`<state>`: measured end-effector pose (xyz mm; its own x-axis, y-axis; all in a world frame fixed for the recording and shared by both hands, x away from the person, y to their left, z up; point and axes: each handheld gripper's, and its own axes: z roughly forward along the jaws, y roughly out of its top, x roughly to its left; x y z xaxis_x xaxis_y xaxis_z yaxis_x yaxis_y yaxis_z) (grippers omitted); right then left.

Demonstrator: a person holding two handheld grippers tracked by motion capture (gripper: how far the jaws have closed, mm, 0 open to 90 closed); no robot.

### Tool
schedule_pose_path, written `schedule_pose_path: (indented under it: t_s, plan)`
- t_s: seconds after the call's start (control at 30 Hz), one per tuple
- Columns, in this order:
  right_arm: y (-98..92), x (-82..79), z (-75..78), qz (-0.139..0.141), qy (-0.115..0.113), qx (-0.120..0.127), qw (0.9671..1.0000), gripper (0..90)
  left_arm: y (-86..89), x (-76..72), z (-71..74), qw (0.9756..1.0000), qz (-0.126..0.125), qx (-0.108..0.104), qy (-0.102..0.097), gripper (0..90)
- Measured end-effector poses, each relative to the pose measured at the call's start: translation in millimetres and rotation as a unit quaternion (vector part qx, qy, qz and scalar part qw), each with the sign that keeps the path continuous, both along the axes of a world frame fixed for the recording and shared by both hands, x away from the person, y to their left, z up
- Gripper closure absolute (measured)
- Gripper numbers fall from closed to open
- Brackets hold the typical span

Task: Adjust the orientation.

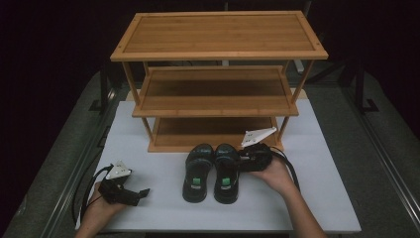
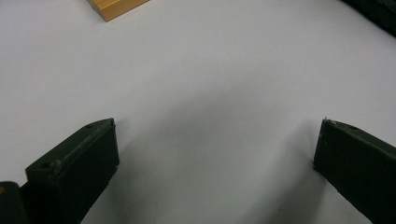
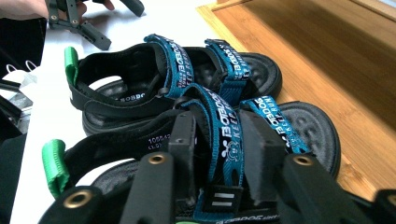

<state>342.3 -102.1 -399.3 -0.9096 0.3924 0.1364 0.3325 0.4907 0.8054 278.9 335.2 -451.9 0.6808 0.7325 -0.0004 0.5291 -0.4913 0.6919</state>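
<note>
Sandals [image 1: 213,171] side by side on the white mat [image 1: 317,198], toes pointing at the rack [image 1: 218,84], just short of its bottom shelf [image 1: 213,130]. Right gripper [image 3: 217,140] astride the blue strap [image 3: 224,135] of the right sandal [image 1: 227,171], jaws partly closed with the strap between them; pads close against the webbing on both sides, yet a firm pinch cannot be told, so treated as not yet gripping. Left gripper [image 1: 141,192] resting well apart at the mat's near left corner, jaws spread wide over bare mat in the left gripper view, nothing held. Likely work: getting the pair onto the rack. Main risk: a hold on soft strap alone, letting the sole hang, swing and tilt once lifted, then clip the shelf edge or knock the left sandal [image 1: 197,171] lying just beside it. Another: webbing slipping through half-closed pads and the shoe dropping back askew. Also possible: catching the neighbour's strap, so close alongside, and dragging both.
</note>
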Motion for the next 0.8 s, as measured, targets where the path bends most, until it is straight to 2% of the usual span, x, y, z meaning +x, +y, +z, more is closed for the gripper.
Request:
schedule_pose_path:
  t_s: [0.1, 0.2, 0.43, 0.5, 0.6, 0.7, 0.8]
  plan:
    - [-0.2, -2.3, 2.1, -0.003, -0.002, 0.003, 1.0, 53.3, 0.7, 0.5, 0.8, 1.0, -0.002, -0.005, -0.001, 0.0]
    - [-1.2, -4.7, 3.6, -0.01, -0.009, -0.004, 0.9999, 48.1, -0.2, 1.4, 4.0, 0.9994, -0.016, -0.029, -0.003, 8.5]
    - [-7.5, -10.6, 5.2, -0.018, -0.007, -0.002, 0.9998, 43.1, -22.1, 2.3, 17.3, 0.9983, -0.048, -0.029, -0.011, 8.6]
    - [-9.0, -12.5, 6.1, -0.021, -0.008, -0.004, 0.9997, 41.9, -30.4, 2.5, 22.6, 0.9975, -0.059, -0.036, -0.013, 8.6]
    - [-10.4, -14.5, 6.8, -0.021, -0.011, -0.003, 0.9997, 41.4, -42.8, 4.4, 33.0, 0.9953, -0.08, -0.053, -0.017, 8.7]
    - [-12.3, -16.5, 7.4, -0.026, -0.01, -0.004, 0.9996, 40.2, -52.4, 6.2, 42.8, 0.9924, -0.1, -0.07, -0.019, 14.6]
    - [-17.0, -17.2, 7.9, -0.032, -0.008, 0.0, 0.9994, 39.8, -63.6, 10.9, 53.4, 0.9899, -0.118, -0.076, -0.023, 14.7]
